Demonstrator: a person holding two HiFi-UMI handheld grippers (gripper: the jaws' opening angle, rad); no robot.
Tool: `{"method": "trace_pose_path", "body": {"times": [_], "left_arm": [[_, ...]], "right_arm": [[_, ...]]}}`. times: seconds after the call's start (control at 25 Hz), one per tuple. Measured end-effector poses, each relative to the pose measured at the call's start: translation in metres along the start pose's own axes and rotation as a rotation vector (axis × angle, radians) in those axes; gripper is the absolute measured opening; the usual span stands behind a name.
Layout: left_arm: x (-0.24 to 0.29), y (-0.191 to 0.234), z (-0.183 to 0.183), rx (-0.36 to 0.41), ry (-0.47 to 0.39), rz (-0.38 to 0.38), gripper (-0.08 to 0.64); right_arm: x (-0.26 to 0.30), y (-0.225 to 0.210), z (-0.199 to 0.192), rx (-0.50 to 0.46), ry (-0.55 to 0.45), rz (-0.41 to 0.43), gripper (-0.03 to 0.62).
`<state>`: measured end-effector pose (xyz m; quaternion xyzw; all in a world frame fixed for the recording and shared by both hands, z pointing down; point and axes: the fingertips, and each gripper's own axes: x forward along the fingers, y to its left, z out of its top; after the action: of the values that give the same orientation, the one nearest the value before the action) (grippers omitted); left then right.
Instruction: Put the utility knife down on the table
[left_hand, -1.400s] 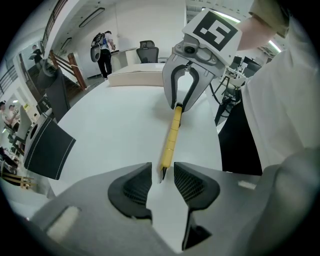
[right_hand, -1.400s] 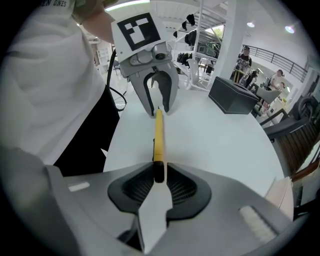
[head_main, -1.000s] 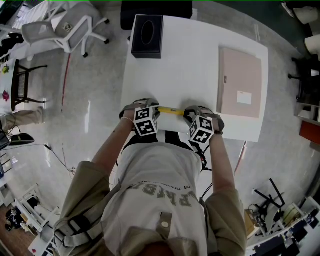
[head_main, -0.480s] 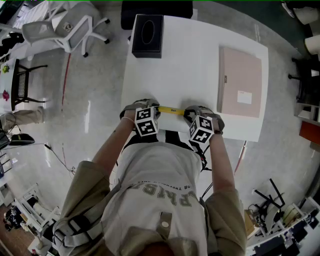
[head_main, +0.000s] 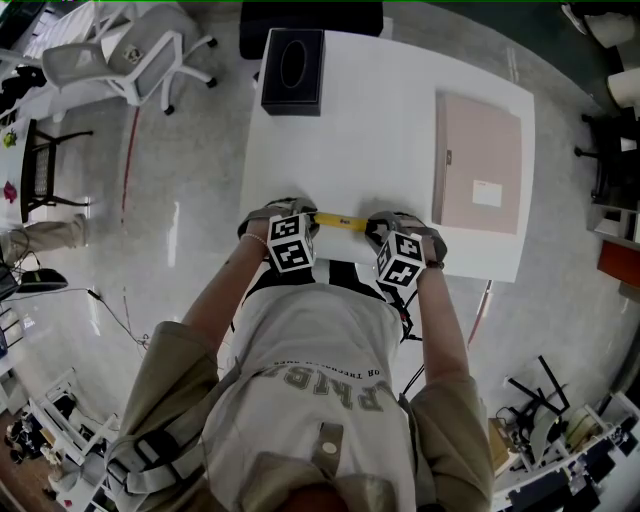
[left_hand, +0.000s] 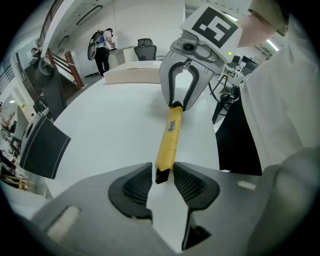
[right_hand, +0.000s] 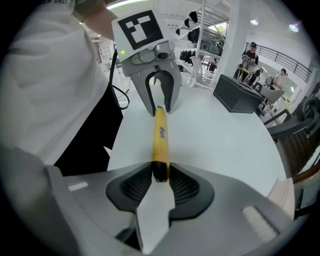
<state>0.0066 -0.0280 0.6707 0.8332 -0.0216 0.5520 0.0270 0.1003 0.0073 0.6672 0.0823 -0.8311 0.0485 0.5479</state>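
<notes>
Utility knife (left_hand: 170, 135), slim yellow with black ends, spans slackly open left tool (left_hand: 162, 181) and clamping right tool (right_hand: 160, 184).

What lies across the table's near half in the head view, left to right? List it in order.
From the left: left gripper → utility knife → right gripper, whose jaws have just been opening slightly with the knife's end between them → beige flat box.
</notes>
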Motion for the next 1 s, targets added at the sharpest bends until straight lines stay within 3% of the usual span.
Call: {"method": "trace_pose_path", "body": {"times": [1.0], "left_arm": [[-0.0004,-0.0029,-0.0017,0.014,0.016,-0.025,0.141]], "right_arm": [[0.0025,0.0050,0.0009,-0.044,0.018,-0.015,0.115]]}}
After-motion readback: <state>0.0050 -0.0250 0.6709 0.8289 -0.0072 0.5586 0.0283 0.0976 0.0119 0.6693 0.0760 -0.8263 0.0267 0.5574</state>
